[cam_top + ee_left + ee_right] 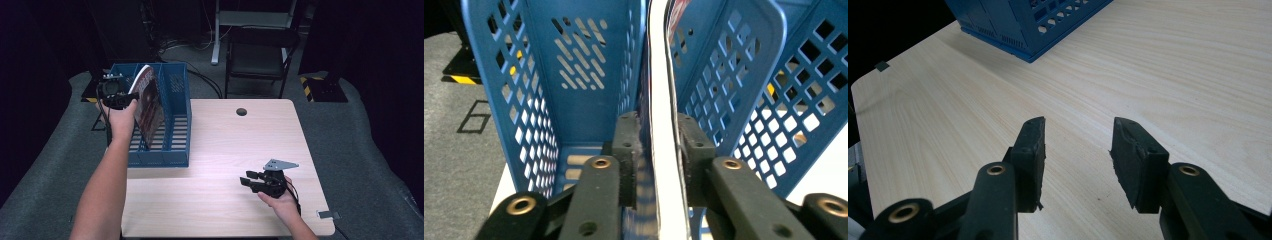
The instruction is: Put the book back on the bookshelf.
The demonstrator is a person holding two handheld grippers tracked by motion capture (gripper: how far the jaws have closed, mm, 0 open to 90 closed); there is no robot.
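A blue slotted file holder (176, 125) stands at the table's left edge. A magazine (147, 100) with a dark reddish cover stands upright in its middle slot, leaning slightly. My left gripper (130, 98) is at the magazine's near top corner. In the left gripper view the magazine's white edge (665, 75) runs between the pads, with a thin gap at the left pad (626, 150), so the left gripper (658, 135) stands open around it. My right gripper (248, 178) rests low over the table's front right, open and with nothing between its jaws (1078, 145).
The light wood table (225, 140) has a round cable hole (241, 111) near its far edge. A dark chair (260, 55) and a desk frame stand behind the table. The file holder's corner (1033, 30) lies far ahead of the right gripper.
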